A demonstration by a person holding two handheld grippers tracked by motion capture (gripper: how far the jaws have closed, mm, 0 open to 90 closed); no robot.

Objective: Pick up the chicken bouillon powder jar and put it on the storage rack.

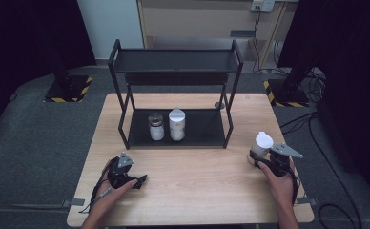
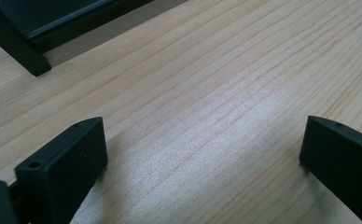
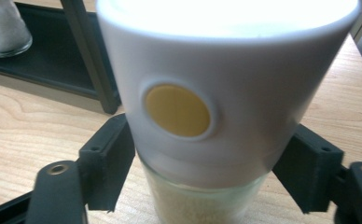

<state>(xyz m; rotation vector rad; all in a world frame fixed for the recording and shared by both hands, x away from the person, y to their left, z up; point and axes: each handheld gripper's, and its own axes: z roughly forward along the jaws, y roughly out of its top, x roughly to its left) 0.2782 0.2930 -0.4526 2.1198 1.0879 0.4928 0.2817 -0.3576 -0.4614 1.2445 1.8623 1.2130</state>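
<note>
Right claw (image 3: 202,172) clamped on white-capped jar (image 3: 216,93), standing on bench (image 1: 197,181) at 4 o'clock from rack (image 1: 176,95). Two jars (image 1: 166,125) already set on rack's lower shelf. Left claw (image 2: 202,154) spread apart, empty, resting at 7 o'clock. Remaining, by judgement: lift, carry to rack, release.

Room dim, dark at edges; overhead light falls on the table (image 1: 192,186). Jar cap (image 3: 226,74) overexposed and blurred close up. Soft sheen, shallow focus on wood.
</note>
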